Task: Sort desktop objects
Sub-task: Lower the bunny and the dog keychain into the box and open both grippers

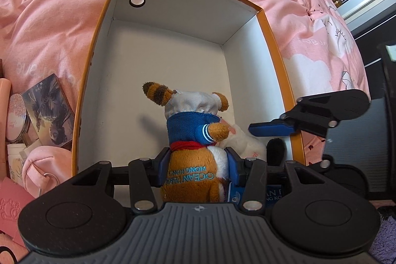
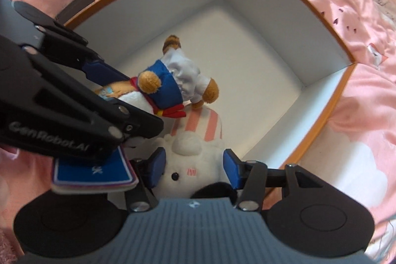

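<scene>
Left gripper [image 1: 195,166] fingers clamp plush [image 1: 195,140] marked "OCEAN PARK HONG KONG".

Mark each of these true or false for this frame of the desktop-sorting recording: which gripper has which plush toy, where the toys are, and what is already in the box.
1. The left gripper is clamped on the brown plush toy. True.
2. That toy hangs above the orange-rimmed box. True.
3. The white plush toy lies on the pink bedding outside the box. False: it sits between the right gripper's fingers at the box's near edge.
4. The box is packed full of objects. False: most of its white floor is bare.
5. A tiger-printed booklet lies inside the box. False: outside it, on the bedding.
</scene>
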A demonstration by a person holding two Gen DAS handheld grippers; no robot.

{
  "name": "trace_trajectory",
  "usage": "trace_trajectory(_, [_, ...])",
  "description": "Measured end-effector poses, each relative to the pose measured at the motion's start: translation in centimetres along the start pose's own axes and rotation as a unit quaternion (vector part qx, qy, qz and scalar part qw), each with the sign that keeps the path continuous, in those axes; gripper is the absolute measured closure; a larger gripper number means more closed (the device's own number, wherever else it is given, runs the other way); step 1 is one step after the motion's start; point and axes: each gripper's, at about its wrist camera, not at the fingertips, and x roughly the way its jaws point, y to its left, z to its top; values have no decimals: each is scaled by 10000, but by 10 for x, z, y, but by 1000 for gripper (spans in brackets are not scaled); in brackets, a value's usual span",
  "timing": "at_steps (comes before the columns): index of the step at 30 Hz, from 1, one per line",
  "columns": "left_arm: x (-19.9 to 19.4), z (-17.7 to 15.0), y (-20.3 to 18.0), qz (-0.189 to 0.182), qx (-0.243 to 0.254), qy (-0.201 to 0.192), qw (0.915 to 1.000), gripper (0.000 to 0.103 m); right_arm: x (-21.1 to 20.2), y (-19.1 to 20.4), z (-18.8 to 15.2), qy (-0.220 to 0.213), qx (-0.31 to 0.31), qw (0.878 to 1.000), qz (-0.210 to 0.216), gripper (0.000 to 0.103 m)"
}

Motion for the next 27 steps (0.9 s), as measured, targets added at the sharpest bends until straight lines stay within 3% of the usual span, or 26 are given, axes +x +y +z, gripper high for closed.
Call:
trace_trajectory(4, [0,-1,1,-15,-31,10,10000,49,5,-4,6,141,122,9998,0,54])
trace_trajectory(9, [1,1,2,-58,-122,2,9999,49,-5,-20,0,386,1290,9908,113,65])
trace_trajectory(15, [10,-2,2,-95,-205,159,9996,49,-17,-36,-15,537,2131,9751,306,76])
trace_trajectory(18, [17,-4,1,-129,-212,288,9993,49,-26,-39,-21,511,2172,9745,225,85])
trace_trajectory(27, [38,-3,3,-189,-370,560,9976,49,-31,-29,-25,447,1843,9816,240,84])
